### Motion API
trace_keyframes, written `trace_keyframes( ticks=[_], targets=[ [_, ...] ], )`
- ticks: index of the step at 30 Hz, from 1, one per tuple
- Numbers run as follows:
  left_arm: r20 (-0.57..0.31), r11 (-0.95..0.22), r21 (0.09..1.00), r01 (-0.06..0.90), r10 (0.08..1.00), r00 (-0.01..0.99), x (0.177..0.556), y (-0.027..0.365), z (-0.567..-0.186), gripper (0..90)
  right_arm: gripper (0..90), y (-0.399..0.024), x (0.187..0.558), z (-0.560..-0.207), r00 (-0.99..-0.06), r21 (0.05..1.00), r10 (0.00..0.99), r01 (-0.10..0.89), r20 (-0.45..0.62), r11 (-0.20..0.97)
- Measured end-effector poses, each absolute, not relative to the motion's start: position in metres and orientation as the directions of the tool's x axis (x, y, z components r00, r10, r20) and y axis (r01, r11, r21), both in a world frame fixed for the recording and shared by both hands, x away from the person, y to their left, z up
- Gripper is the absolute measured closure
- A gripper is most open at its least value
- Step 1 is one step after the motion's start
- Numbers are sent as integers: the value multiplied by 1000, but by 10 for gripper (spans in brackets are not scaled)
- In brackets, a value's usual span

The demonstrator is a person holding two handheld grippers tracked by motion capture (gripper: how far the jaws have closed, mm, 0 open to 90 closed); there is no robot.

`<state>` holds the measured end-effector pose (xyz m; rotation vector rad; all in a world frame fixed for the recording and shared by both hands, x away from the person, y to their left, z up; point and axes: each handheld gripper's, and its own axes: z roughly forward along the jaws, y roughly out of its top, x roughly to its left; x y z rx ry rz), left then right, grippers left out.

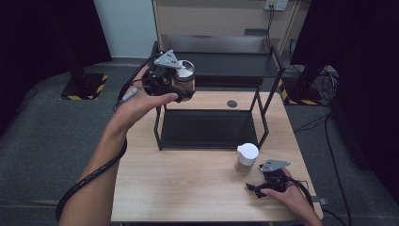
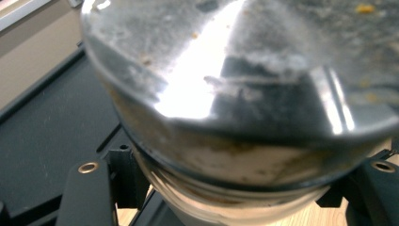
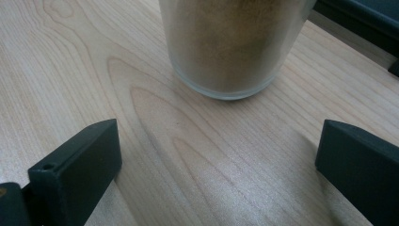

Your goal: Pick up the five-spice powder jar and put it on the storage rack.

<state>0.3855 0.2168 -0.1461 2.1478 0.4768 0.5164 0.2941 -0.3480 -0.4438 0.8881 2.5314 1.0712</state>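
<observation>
Pale wood-grain tabletop point(image 1: 188, 183) carries the work, with a black two-tier metal rack point(image 1: 209, 127) at its far edge and dark floor all round.

The left gripper point(image 1: 181, 87) is clamped on a glass jar with a shiny metal lid point(image 1: 184, 75), lifted clear of the table at the rack's ten o'clock corner, apparently for placing on the upper shelf point(image 1: 221, 63). In the left gripper view the lid point(image 2: 226, 70) is blurred and the jar's contents are largely hidden.

The right gripper point(image 1: 256, 188) is rested on the table at five o'clock, jaws spread wide and holding nothing, seemingly lined up on a white-lidded jar of brown powder point(image 1: 246, 159) just ahead. In the right gripper view that jar point(image 3: 230, 42) is cut off at the top.
</observation>
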Motion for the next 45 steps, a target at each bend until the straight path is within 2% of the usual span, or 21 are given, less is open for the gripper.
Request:
trace_keyframes(
  ticks=[8,27,45],
  targets=[
    [194,-545,822,165,541,819,382,206,-130,298,15,-348,294,-444,-782,717,623,437,5,543],
    [166,-440,855,274,733,660,391,182,-121,299,15,-348,294,-444,-782,715,623,439,5,544],
    [144,-410,839,358,802,580,422,169,-122,299,15,-348,294,-444,-782,715,624,438,5,544]
  ],
)
